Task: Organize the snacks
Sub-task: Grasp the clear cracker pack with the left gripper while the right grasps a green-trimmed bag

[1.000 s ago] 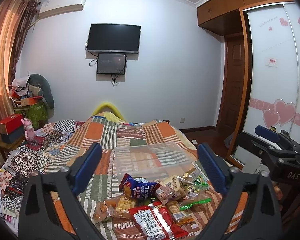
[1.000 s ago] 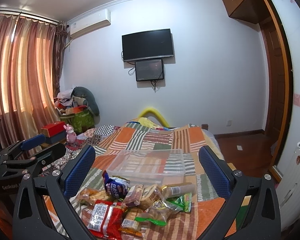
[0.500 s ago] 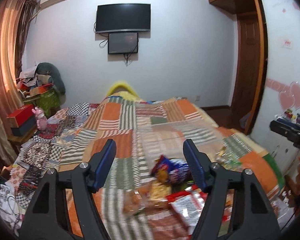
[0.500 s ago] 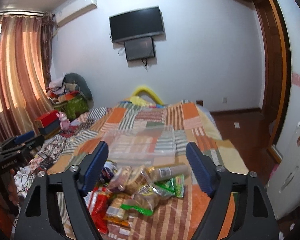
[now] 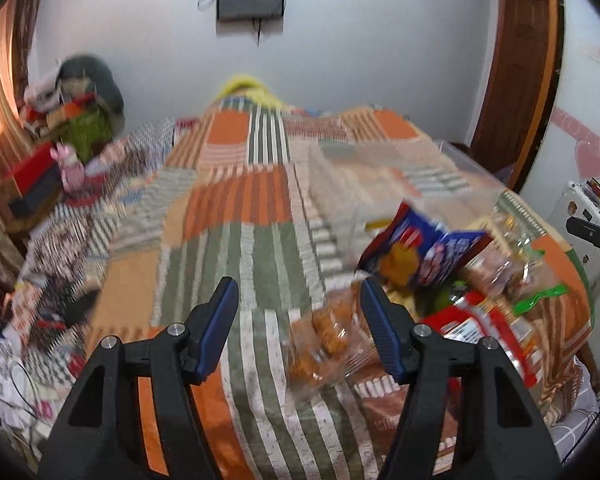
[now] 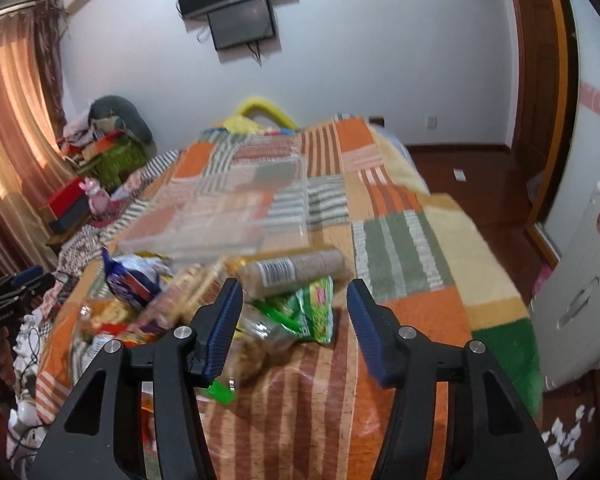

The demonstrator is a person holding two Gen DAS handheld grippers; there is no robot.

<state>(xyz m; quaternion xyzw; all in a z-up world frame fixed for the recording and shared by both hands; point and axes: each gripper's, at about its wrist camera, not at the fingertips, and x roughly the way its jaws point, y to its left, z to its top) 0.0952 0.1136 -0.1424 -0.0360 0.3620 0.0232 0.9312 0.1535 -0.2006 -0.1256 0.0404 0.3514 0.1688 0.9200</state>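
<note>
A pile of snack packets lies on the patchwork bedspread (image 5: 236, 248). In the left wrist view a clear bag of orange snacks (image 5: 328, 344) lies by my right finger, with a blue chip bag (image 5: 420, 256) and a red packet (image 5: 484, 328) further right. My left gripper (image 5: 298, 304) is open and empty above the bedspread. In the right wrist view a green packet (image 6: 312, 312) and a brown cylinder pack (image 6: 292, 272) lie just ahead of my right gripper (image 6: 294, 304), which is open and empty. A clear plastic box (image 6: 228, 208) stands behind the pile.
A red box and a pink toy (image 5: 72, 168) sit on a side table at the left. Cables and clutter (image 6: 24, 344) lie off the bed's left edge. A white appliance (image 6: 580, 280) stands right of the bed, above the wooden floor.
Both grippers have tilted down and moved closer to the snack pile. Their jaws have narrowed from wide open but stay open. The left gripper has shifted left of the pile.
</note>
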